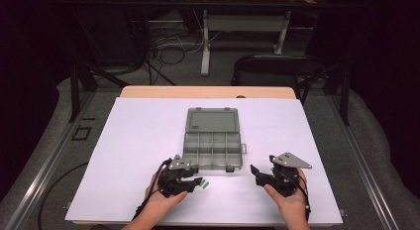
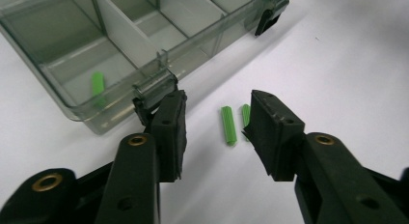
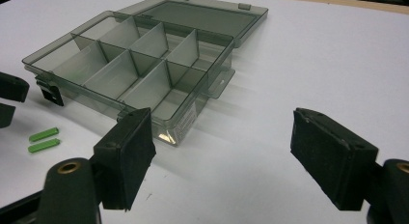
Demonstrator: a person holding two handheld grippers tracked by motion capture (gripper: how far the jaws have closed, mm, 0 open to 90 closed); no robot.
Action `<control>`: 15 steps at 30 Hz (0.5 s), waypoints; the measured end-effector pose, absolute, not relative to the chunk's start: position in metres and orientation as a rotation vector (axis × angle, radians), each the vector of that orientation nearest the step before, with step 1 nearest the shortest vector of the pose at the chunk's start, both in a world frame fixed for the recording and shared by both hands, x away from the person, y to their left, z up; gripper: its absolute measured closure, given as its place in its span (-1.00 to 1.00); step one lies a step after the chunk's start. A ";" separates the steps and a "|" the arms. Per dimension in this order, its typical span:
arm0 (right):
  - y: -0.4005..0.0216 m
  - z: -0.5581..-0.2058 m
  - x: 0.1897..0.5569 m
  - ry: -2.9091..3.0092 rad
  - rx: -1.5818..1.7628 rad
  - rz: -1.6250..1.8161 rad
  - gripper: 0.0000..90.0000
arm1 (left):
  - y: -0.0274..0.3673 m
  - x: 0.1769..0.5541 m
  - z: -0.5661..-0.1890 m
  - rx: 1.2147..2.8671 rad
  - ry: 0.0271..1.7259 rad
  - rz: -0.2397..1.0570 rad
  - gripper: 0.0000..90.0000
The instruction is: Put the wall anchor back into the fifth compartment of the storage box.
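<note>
While the right tool [image 1: 261, 176] rests wide open, the left tool [image 2: 218, 119] straddles green plugs [image 2: 228, 125] ungripped.

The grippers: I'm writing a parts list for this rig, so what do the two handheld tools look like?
Both the left gripper and the right gripper are black, each with two blocky jaws and brass-coloured rivets at the pivots. A grey three-cornered plate tops each one, and a thin black cable trails back past each wrist. No sleeves show on the forearms.
</note>
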State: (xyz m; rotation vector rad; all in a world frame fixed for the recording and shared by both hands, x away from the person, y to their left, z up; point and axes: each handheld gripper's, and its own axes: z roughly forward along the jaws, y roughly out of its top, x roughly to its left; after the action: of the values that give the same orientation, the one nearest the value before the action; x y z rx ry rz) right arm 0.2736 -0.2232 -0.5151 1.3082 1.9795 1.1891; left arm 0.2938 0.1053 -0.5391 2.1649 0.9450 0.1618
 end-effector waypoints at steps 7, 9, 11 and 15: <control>-0.224 -0.516 0.274 1.977 1.304 1.190 -0.49 | 0.100 0.295 -0.545 2.191 0.964 0.112 0.51; -0.224 -0.516 0.274 1.974 1.304 1.188 -0.49 | 0.098 0.296 -0.546 2.196 0.972 0.107 0.58; -0.223 -0.516 0.274 1.966 1.304 1.190 -0.49 | 0.097 0.296 -0.547 2.198 0.981 0.096 0.62; -0.224 -0.516 0.274 1.976 1.304 1.188 -0.49 | 0.095 0.297 -0.549 2.209 0.982 0.089 0.66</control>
State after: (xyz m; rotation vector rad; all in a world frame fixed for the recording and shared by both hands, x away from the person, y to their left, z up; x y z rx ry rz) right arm 0.2742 -0.2235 -0.5159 1.3037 1.9756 1.1877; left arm 0.2967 0.0953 -0.5486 2.2093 0.9817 0.0889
